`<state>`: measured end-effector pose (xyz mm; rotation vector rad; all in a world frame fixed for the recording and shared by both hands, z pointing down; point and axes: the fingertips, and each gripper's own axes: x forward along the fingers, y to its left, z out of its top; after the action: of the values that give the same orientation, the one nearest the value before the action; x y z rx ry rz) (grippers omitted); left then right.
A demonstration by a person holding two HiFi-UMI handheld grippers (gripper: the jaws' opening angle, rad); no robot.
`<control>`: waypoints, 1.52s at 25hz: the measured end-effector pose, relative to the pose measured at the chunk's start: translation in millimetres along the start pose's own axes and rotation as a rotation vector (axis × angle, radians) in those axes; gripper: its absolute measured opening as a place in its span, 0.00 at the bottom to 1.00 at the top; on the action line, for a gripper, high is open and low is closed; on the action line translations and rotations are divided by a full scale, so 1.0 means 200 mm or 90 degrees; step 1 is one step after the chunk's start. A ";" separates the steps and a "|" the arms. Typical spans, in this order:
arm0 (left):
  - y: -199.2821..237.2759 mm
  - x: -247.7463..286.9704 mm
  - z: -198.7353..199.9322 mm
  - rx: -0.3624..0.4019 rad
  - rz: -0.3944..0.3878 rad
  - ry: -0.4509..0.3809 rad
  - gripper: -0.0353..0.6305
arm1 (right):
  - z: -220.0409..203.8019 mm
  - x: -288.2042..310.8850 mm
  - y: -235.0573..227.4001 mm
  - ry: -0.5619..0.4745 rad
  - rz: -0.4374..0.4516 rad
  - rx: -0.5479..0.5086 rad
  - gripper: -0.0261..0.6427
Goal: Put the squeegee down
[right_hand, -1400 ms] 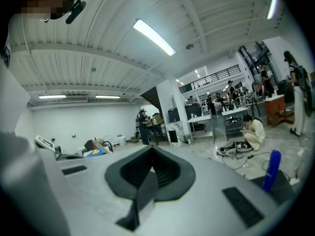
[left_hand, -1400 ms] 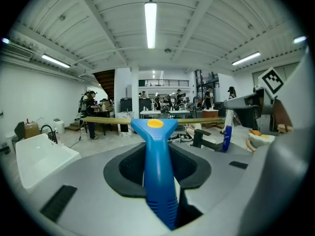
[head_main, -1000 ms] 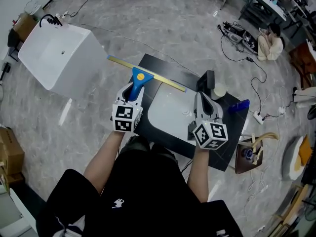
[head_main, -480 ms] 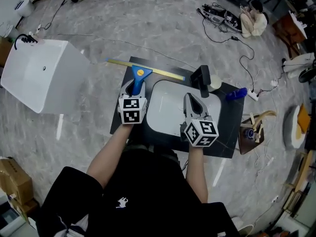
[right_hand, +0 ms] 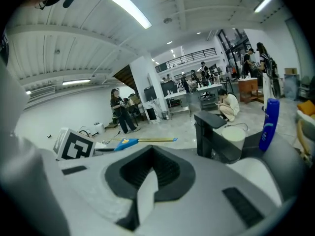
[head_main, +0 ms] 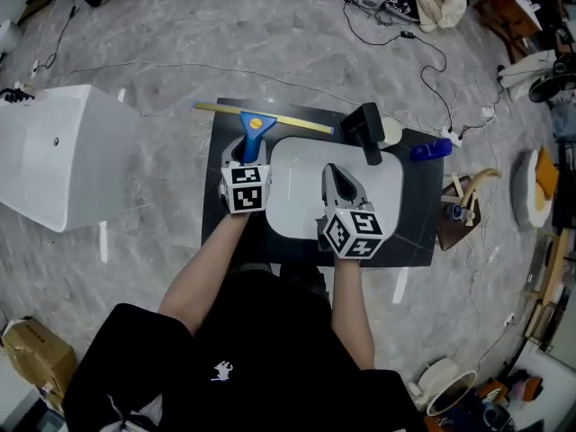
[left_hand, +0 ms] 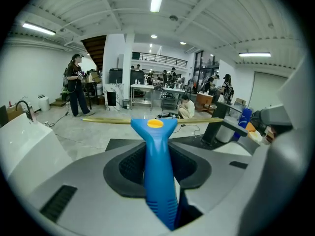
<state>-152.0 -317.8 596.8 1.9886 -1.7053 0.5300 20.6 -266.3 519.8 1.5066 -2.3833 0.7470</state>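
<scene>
The squeegee [head_main: 256, 131] has a blue handle and a long yellow blade that lies across the back left of the black counter [head_main: 419, 228]. My left gripper [head_main: 245, 157] is shut on the blue handle [left_hand: 158, 171], and the blade points away from me. Whether the blade touches the counter I cannot tell. My right gripper [head_main: 335, 173] is shut and empty, over the white sink [head_main: 290, 151], just in front of the black faucet [head_main: 365, 130]. In the right gripper view the squeegee [right_hand: 129, 142] shows at the left, beyond the closed jaws [right_hand: 151, 149].
A blue bottle [head_main: 430, 149] and a pale round thing [head_main: 391, 133] sit at the counter's back right. A white tub [head_main: 54, 151] stands on the floor to the left. Cables and a wooden stand [head_main: 461, 214] lie to the right.
Both grippers have sunk toward the counter. The squeegee came down with the left gripper, still held, and its blade now sits low at the counter's back left edge.
</scene>
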 end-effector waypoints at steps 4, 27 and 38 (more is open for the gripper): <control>-0.01 0.12 -0.07 -0.021 0.002 0.020 0.24 | -0.09 0.07 -0.01 0.022 -0.016 0.010 0.04; -0.03 0.46 -0.26 -0.035 0.028 0.083 0.24 | -0.41 0.39 -0.11 0.115 -0.027 0.030 0.04; -0.02 0.54 -0.29 -0.025 0.029 0.112 0.24 | -0.44 0.47 -0.15 0.139 -0.025 0.043 0.04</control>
<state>-131.1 -372.1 705.4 1.8234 -1.6433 0.6615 -0.9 -303.3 645.0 1.4121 -2.1834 0.9390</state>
